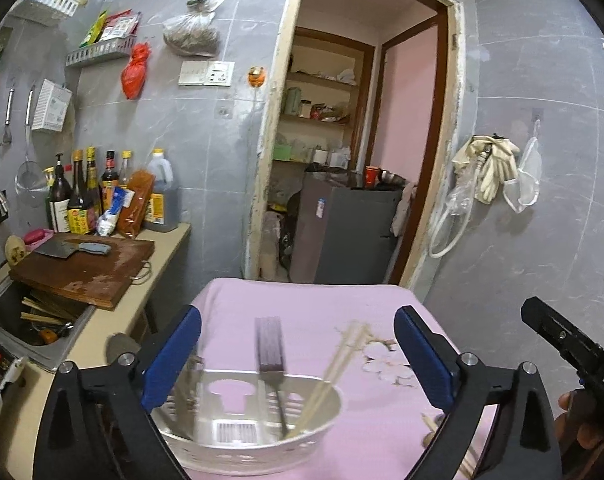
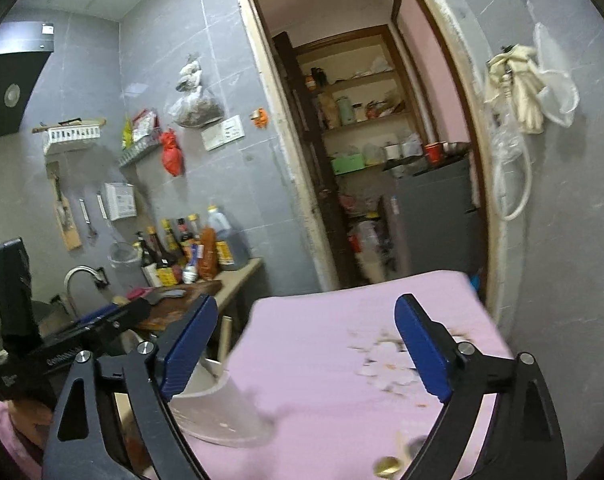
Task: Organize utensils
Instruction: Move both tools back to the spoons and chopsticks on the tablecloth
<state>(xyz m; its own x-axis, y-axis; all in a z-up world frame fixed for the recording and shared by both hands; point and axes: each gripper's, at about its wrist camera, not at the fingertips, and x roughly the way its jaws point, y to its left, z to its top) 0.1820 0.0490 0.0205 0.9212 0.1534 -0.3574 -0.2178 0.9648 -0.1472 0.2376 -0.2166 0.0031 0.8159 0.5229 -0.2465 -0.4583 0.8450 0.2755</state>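
A white slotted utensil holder (image 1: 245, 436) stands on the pink-clothed table (image 1: 302, 304) right below my left gripper (image 1: 297, 354). In it stand a dark-handled utensil (image 1: 268, 346) and a pair of pale chopsticks (image 1: 338, 360) leaning right. My left gripper is open and empty above the holder. More chopsticks (image 1: 432, 426) lie on the cloth by the right finger. In the right wrist view my right gripper (image 2: 306, 350) is open and empty over the table (image 2: 322, 360), with the holder (image 2: 217, 412) at its left finger. A gold-ended utensil (image 2: 388, 466) lies at the bottom edge.
A counter on the left carries a wooden cutting board (image 1: 85, 268) with a cleaver (image 1: 73, 249) and several sauce bottles (image 1: 85, 196). A sink (image 1: 37, 320) holds chopsticks. A doorway (image 1: 354, 152) opens behind the table. Gloves (image 1: 490, 164) hang on the right wall.
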